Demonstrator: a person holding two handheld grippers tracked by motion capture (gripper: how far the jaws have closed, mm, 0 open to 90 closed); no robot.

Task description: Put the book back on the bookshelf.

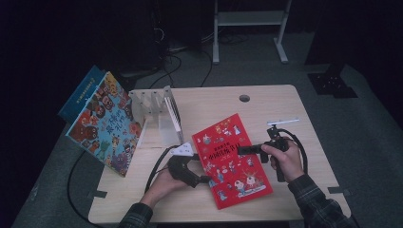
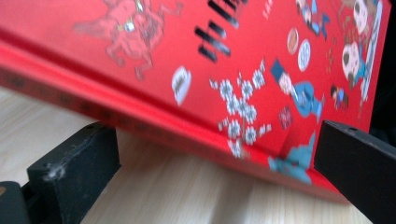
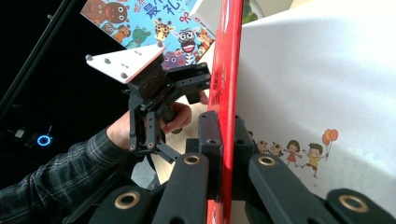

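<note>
At the near middle of the tabletop (image 1: 142, 194), the red book (image 1: 233, 159) lies with its long axis running near to far, its right edge pinched by the right tongs (image 3: 223, 140) and lifted, while the left tongs (image 2: 210, 158) stand spread at its spine.

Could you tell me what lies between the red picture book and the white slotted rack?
Only bare wooden tabletop lies between the red picture book and the white slotted rack, as the high view shows.
</note>
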